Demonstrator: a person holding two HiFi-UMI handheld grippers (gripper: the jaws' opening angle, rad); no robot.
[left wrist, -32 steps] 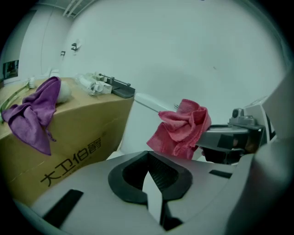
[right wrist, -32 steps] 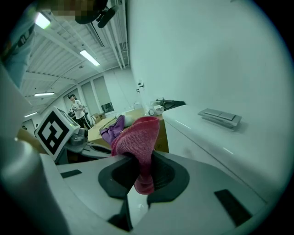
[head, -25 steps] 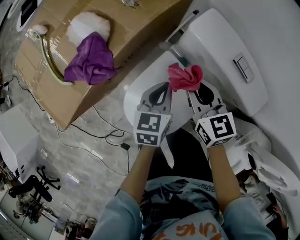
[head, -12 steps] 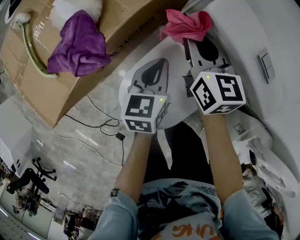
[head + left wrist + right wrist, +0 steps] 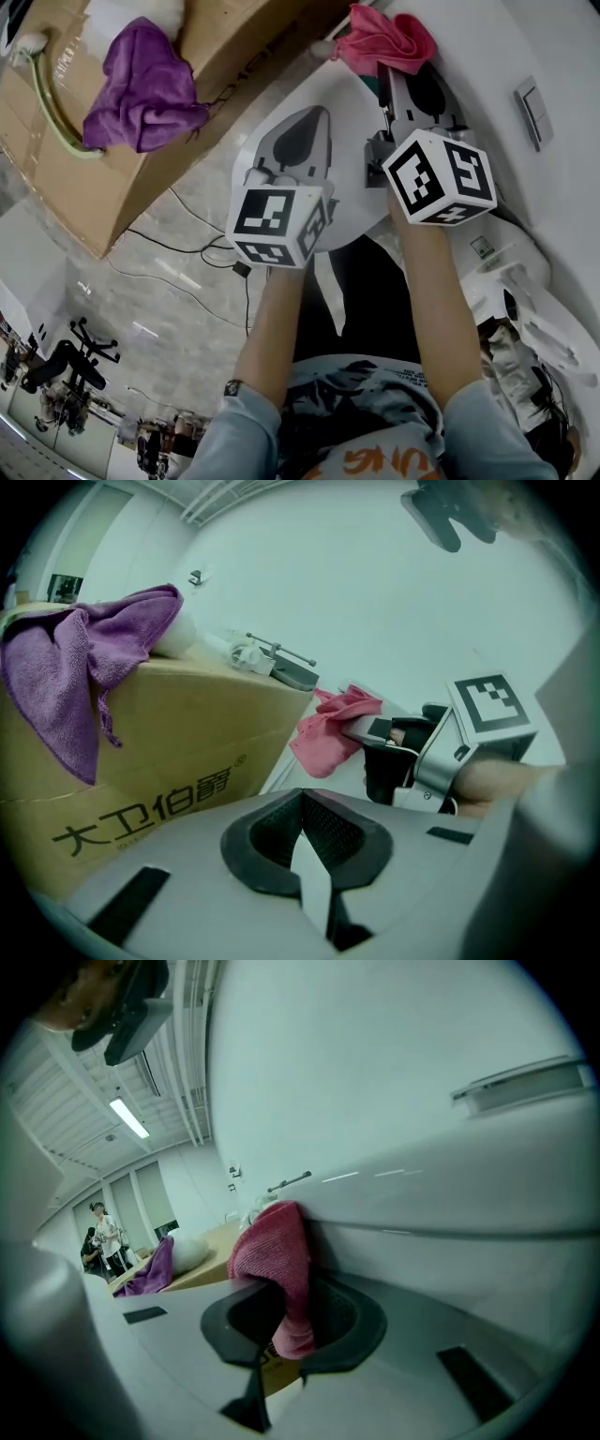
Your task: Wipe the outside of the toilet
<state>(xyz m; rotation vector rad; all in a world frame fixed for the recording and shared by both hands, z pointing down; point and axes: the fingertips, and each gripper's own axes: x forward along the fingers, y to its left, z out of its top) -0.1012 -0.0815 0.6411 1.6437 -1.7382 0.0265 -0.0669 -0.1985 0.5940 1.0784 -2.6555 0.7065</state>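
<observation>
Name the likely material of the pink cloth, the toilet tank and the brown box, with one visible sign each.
Pink cloth: soft napped fabric, perhaps microfibre; it bunches in folds.
Toilet tank: probably glazed ceramic; smooth, white, glossy.
Brown box: matt cardboard, by its flat printed face.

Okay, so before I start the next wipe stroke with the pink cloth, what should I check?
1. Pink cloth clamped in the right gripper: ok, the jaws are shut on it.
2. Cloth against the toilet tank: ok, it lies at the tank's side.
3. Left gripper out of the way: ok, shut and empty, over the toilet lid.
4. Flush button away from the right gripper: ok, it sits further along the tank top.
5. Cloth damp and clean enough: cannot tell.
</observation>
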